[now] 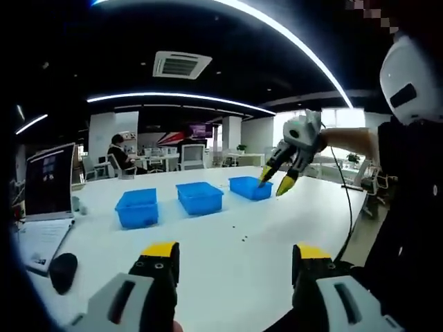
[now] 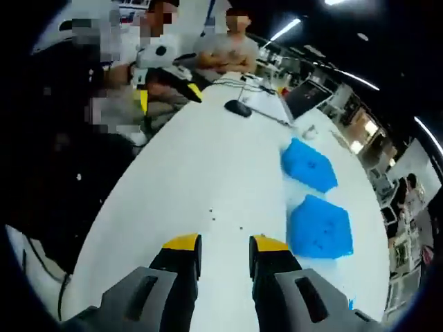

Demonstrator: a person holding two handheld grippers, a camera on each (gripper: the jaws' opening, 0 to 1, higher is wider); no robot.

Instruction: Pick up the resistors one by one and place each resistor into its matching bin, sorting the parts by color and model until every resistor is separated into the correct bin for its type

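**Sam:** Your left tool (image 1: 235, 259) has its two yellow tips wide apart, with nothing between them. Your right tool (image 2: 225, 243) has its tips a little apart, and it holds nothing too. In the left gripper view you can see it held up high in the air (image 1: 285, 173).

**Mia:** Where are the resistors?

**Sam:** They are the tiny dark specks (image 1: 239, 234) lying on the white desk (image 1: 208, 277), in front of the blue bins. In the right gripper view they lie a bit past your tips (image 2: 225, 220). They are too small for me to tell their colors.

**Mia:** So what could go wrong for you?

**Sam:** The desk looks smooth and hard, and the specks are very thin. I think your hard tips could push one away or flick it off. You might also pinch two that lie close together.

**Mia:** And the bins?

**Sam:** Three blue bins (image 1: 199, 197) stand in a row, boxy, with open tops. They look like shiny plastic. All look alike, so you could drop a part in the wrong one.
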